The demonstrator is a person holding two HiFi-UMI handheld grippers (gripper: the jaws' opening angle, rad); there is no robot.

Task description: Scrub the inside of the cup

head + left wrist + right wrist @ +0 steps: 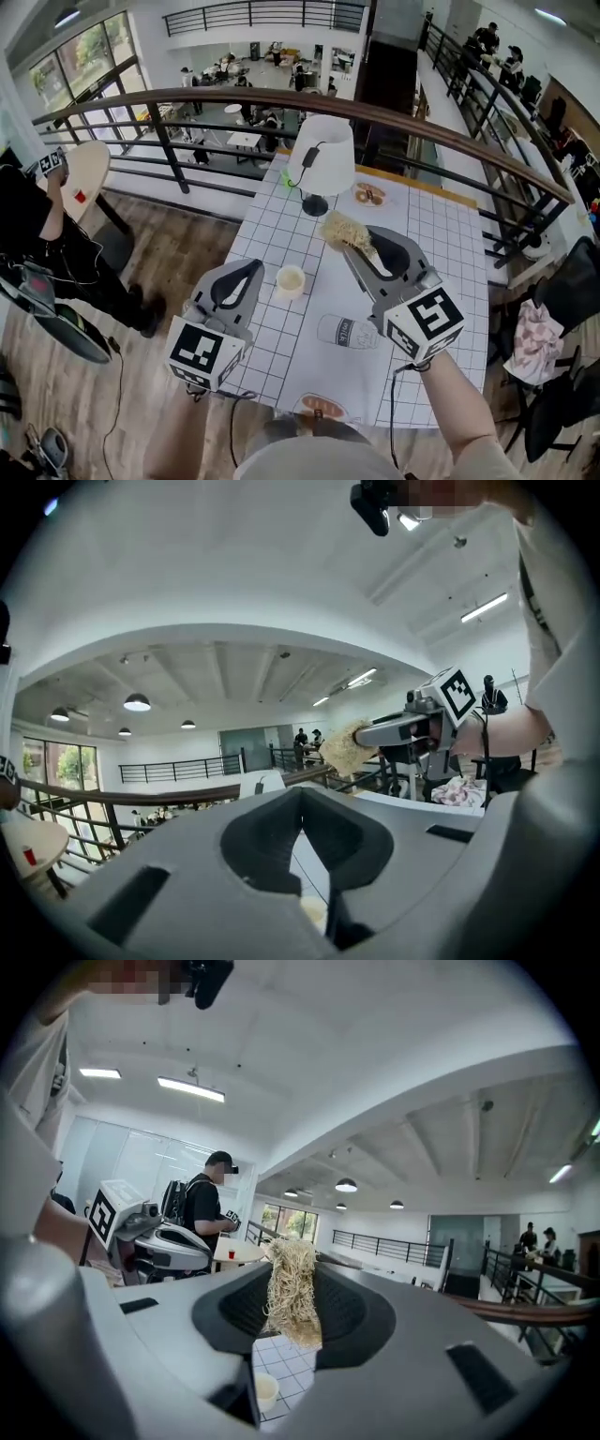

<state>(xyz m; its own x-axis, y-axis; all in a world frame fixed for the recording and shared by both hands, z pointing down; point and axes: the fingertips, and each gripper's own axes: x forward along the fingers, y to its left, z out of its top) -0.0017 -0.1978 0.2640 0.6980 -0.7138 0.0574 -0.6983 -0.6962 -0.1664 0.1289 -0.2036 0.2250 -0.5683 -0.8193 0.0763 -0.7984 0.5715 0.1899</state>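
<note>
A small cream cup (291, 280) stands upright on the white grid-patterned table (450, 253). My right gripper (362, 247) hovers above and to the right of it, shut on a straw-coloured fibre scrubber (343, 231) that sticks out past the jaws. In the right gripper view the scrubber (292, 1290) hangs between the jaws, with the cup (266, 1391) below. My left gripper (253, 270) is held just left of the cup, shut with nothing in it. The left gripper view looks mostly upward and shows the right gripper (405, 731) holding the scrubber (346, 750).
A clear bottle (346, 332) lies on its side near the table's front. A white-shaded lamp (322, 157) and a plate of food (369, 194) stand at the far end. Another plate (320, 408) sits at the near edge. A railing (187, 98) runs behind; a person (47, 234) stands at left.
</note>
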